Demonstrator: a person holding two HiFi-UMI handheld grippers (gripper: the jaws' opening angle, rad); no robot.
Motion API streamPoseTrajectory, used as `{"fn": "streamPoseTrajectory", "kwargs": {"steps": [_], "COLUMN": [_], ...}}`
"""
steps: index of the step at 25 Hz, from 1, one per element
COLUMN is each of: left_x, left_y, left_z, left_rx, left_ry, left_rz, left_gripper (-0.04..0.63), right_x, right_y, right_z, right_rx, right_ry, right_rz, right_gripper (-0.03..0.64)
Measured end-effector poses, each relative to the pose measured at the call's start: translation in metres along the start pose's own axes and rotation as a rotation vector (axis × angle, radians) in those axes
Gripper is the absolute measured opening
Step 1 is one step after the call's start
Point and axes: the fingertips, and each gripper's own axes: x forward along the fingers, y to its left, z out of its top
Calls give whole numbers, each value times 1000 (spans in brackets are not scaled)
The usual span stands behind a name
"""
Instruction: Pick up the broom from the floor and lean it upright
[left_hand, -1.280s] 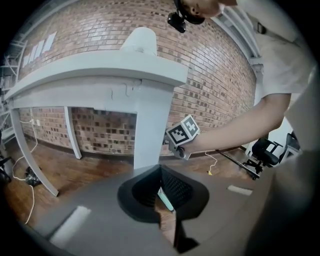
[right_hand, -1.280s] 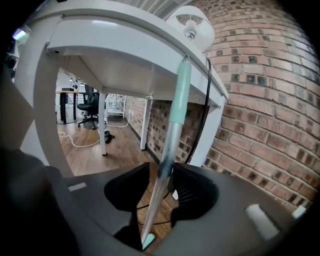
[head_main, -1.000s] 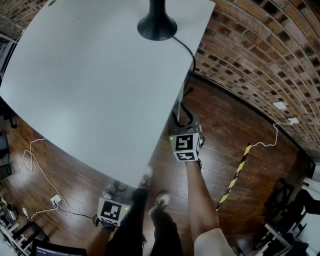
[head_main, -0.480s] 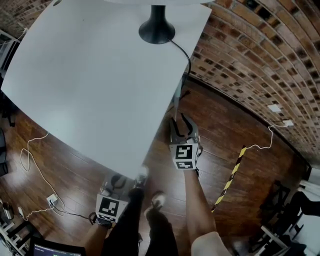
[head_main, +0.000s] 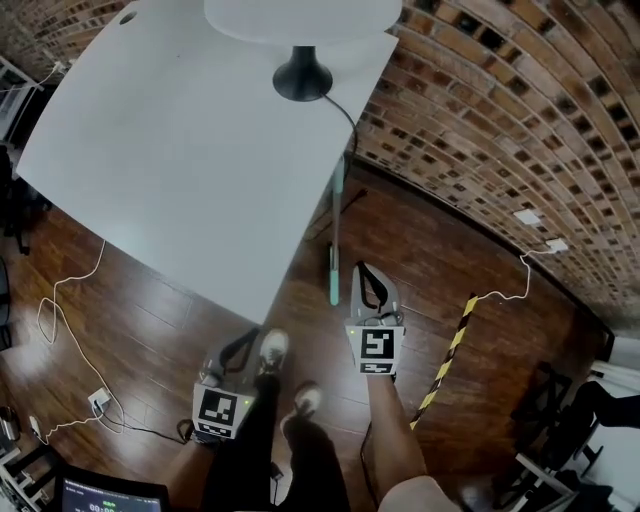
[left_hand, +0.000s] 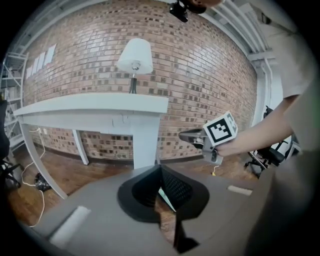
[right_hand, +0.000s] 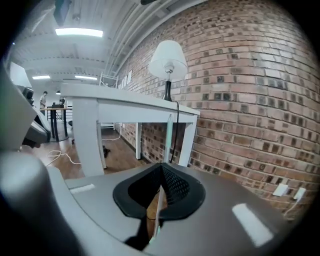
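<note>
- The broom (head_main: 335, 225) leaned upright against the table (head_main: 180, 150) at its corner, long axis vertical.
- The right gripper (head_main: 364, 270), jaws just closed together and empty, was just beside the handle.
- The left gripper (head_main: 243, 346), also pinched closed, was farther.

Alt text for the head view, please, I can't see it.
The broom leans upright against the white table by the brick wall. The right gripper, jaws just closed on nothing, sits beside it, apart; the left gripper is near the person's shoes.
</note>
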Motion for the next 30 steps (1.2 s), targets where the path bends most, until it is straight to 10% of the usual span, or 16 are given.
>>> {"fn": "streamPoseTrajectory", "kwargs": {"steps": [30], "left_x": [-230], "left_y": [-105], "left_z": [234], "left_rx": [153], "left_ry": [-365], "left_rz": [44], "left_gripper": [2], "right_x": [-373], "right_y": [20], "right_z": [250], "right_rx": [17], "right_ry": [-296], "right_rz": [-42], "right_gripper": [12]}}
